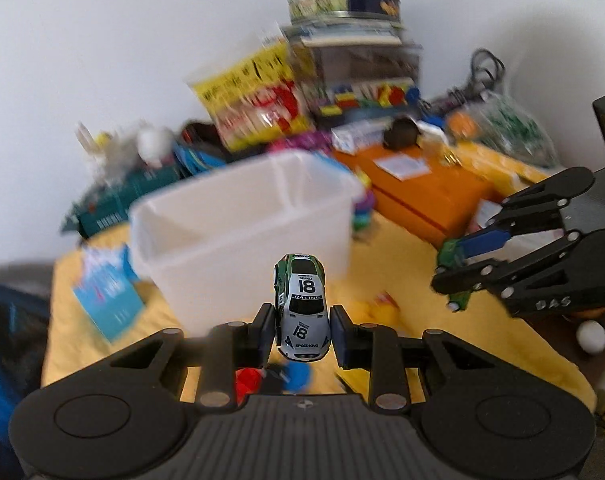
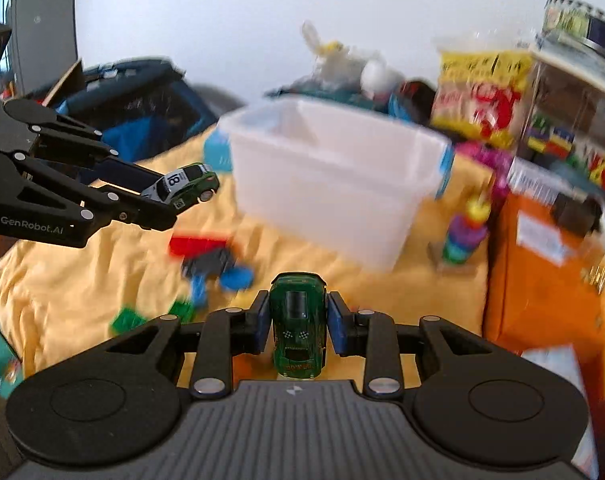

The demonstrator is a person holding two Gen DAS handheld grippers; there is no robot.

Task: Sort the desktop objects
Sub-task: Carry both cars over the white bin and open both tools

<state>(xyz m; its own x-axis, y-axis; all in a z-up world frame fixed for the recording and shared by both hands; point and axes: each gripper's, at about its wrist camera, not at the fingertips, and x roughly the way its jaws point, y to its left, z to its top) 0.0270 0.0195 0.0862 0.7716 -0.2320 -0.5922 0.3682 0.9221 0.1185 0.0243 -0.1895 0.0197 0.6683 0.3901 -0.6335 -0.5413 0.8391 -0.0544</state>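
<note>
A: What are the grippers made of?
B: Both the left gripper (image 1: 301, 330) and right gripper (image 2: 298, 326) are matte black linkages, joined by silver round pivot pins, on a ribbed grey base flanked by two black discs.

A: And the fingers?
B: Flat blue pads (image 1: 342, 336) line the inner faces.

A: Any markings?
B: White lettering "GenRobot.AI" on the left gripper's side; a small emblem centred on each base.

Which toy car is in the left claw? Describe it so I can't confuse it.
Start at the white bin on the yellow cloth. In front of it, the left claw grips a silver-and-green race car. Unlike the all-green car, it bears number 18.
</note>
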